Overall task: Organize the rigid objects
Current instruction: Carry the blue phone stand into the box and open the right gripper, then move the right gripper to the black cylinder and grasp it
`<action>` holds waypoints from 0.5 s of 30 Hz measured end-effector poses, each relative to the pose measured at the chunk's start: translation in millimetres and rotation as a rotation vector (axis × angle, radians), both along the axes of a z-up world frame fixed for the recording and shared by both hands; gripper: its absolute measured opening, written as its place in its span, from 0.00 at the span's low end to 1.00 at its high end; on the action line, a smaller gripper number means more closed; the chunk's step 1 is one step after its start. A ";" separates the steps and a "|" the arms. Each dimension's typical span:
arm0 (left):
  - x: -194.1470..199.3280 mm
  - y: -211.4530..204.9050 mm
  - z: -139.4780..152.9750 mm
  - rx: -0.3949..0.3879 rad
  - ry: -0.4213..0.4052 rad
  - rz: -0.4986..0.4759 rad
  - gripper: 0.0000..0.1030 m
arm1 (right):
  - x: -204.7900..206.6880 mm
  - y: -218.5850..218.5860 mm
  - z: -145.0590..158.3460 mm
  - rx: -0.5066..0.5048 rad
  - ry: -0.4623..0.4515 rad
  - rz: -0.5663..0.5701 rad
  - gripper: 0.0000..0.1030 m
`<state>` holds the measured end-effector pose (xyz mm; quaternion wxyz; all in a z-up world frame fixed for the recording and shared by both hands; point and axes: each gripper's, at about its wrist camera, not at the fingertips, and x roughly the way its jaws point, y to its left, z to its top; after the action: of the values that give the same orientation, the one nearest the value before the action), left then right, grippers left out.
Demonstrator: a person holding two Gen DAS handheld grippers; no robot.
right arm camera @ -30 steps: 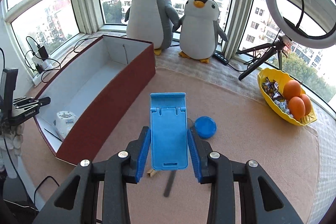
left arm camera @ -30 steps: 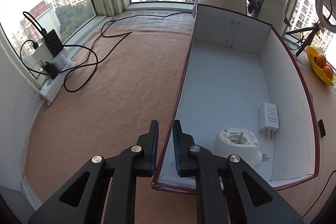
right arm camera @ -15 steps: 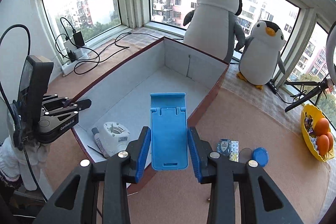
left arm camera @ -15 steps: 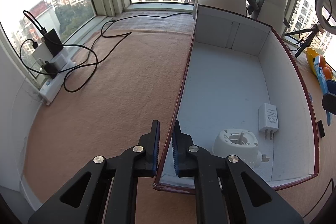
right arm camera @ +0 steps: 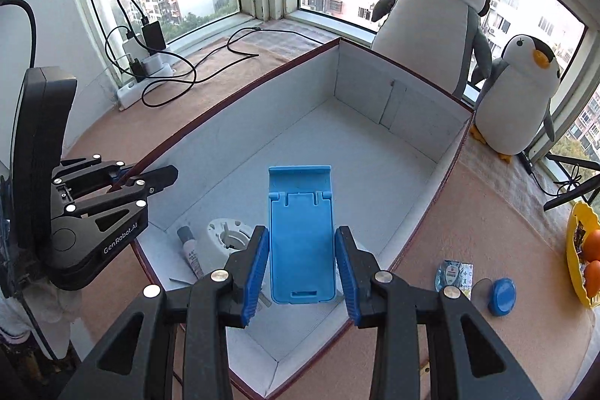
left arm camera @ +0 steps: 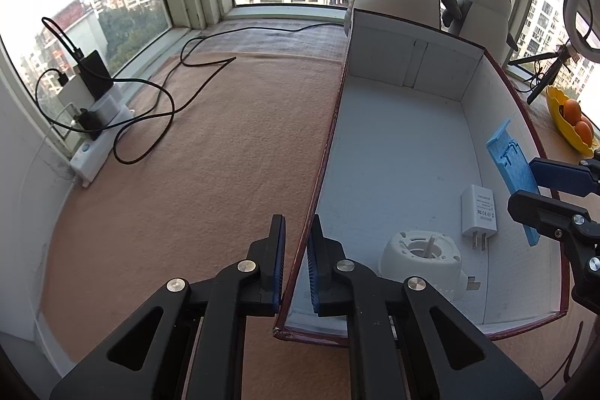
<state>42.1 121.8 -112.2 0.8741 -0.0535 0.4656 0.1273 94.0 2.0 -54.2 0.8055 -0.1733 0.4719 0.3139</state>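
Observation:
A long box [left arm camera: 393, 145] with dark red outside and white inside lies on the tan carpet. My left gripper [left arm camera: 298, 225] is shut on its left wall near the front corner, also visible as the left gripper [right arm camera: 150, 175] in the right wrist view. My right gripper [right arm camera: 302, 235] is shut on a blue phone stand [right arm camera: 302, 242] and holds it upright above the box's near end. That blue stand [left arm camera: 510, 160] shows over the right wall in the left wrist view. On the box floor lie a white round part [left arm camera: 420, 257], a white charger plug [left arm camera: 480, 208] and a small tube [right arm camera: 189, 250].
Two plush penguins [right arm camera: 431, 25] stand behind the box. A power strip with chargers and black cables [left arm camera: 97, 122] lies at the left by the window. On the carpet right of the box are a blue lid [right arm camera: 502, 295], a small packet [right arm camera: 453, 272] and a yellow fruit bowl [right arm camera: 581, 257].
My right gripper has carried the blue stand left from over the carpet to over the box's near end. The left gripper has stayed clamped on the box wall.

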 end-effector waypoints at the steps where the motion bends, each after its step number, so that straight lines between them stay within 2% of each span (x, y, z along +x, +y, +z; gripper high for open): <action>1: 0.2 -0.3 0.0 0.000 0.000 0.000 0.09 | 0.0 0.7 -0.5 0.003 0.003 0.002 0.32; 3: 0.0 0.0 0.0 0.000 0.000 0.000 0.09 | 0.1 0.4 -0.9 0.009 0.004 -0.001 0.32; 4: 0.0 0.1 0.0 -0.001 0.000 0.001 0.09 | 0.2 0.2 -0.9 0.011 0.003 0.000 0.37; 5: 0.2 -0.3 0.0 -0.001 0.000 0.001 0.09 | 0.3 0.1 -0.7 0.015 0.006 0.003 0.48; 7: 0.0 -0.1 -0.1 0.000 0.000 0.000 0.09 | -1.0 0.5 1.8 0.030 0.001 0.010 0.61; 8: -0.1 0.2 0.0 0.000 0.000 0.000 0.09 | -2.7 0.6 3.6 0.034 -0.012 0.009 0.64; 15: -0.4 0.3 -0.2 0.001 0.000 -0.001 0.09 | -2.2 -4.7 7.9 0.048 -0.021 -0.006 0.66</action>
<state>41.8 122.1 -112.4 0.8741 -0.0526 0.4658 0.1271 91.8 -2.6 -46.3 0.8154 -0.1557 0.4561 0.3207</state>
